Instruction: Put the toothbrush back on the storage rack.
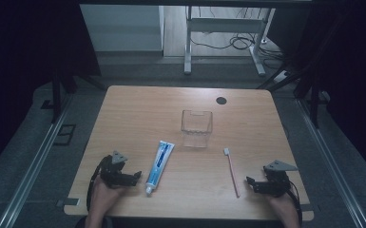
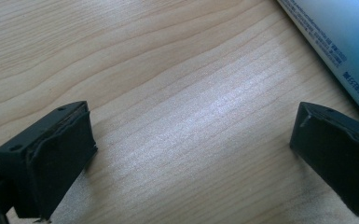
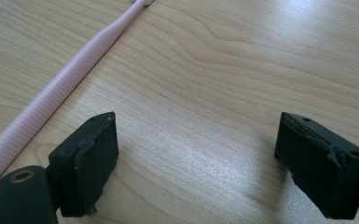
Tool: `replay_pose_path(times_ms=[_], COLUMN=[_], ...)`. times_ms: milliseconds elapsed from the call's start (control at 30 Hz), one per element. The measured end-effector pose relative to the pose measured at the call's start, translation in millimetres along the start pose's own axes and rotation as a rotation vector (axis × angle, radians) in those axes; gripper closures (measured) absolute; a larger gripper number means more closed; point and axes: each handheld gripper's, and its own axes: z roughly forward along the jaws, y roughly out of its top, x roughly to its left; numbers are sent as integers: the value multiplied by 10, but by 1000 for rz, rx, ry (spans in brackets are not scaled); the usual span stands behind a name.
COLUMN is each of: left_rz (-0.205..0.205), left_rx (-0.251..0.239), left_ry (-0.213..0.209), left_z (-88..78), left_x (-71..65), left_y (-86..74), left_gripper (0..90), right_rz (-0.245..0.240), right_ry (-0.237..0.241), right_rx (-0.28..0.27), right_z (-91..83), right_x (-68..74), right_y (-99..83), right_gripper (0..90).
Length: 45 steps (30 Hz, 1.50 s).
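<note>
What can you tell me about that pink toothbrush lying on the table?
The toothbrush is slim, with a pale pink handle that looks like plastic, ribbed along its grip, and a small whitish head at the far end. It lies flat on the wooden table, pointing away from the person, just beside the right tongs. Nothing touches it.

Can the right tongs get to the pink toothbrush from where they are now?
Probably yes. The right tongs stand open just beside the pink toothbrush, which lies flat on the table with bare wood between them. The clear cup stands farther back, out of the way.
</note>
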Motion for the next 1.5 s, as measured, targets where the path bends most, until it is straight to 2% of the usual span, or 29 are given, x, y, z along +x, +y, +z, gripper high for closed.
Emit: replay_pose_path(times_ms=[500, 667, 767, 833, 867, 1033, 1367, 1500], left_rz=[0, 0, 0, 0, 0, 0, 0, 0], left_rx=[0, 0, 0, 0, 0, 0, 0, 0], left_ry=[1, 1, 1, 1, 1, 1, 1, 1], left_z=[-2, -2, -2, -2, -2, -2, -2, -2], left_x=[-2, -2, -1, -2, -1, -1, -1, -1], left_y=[-2, -2, -2, -2, -2, -2, -2, -2], left_gripper=[0, 0, 0, 0, 0, 0, 0, 0], right_rz=[3, 9, 30, 32, 27, 19, 6, -8], right_ry=[2, 7, 31, 34, 51, 40, 27, 32], right_rx=[-5, -9, -2, 1, 7, 11, 13, -11], right_z=[-20, -53, -85, -90, -106, -122, -159, -183], right_x=[6, -3, -3, 0, 13, 33, 101, 148], right_y=[-13, -20, -10, -7, -1, 7, 46, 67], right_gripper=[170, 253, 327, 352, 383, 383, 276, 276])
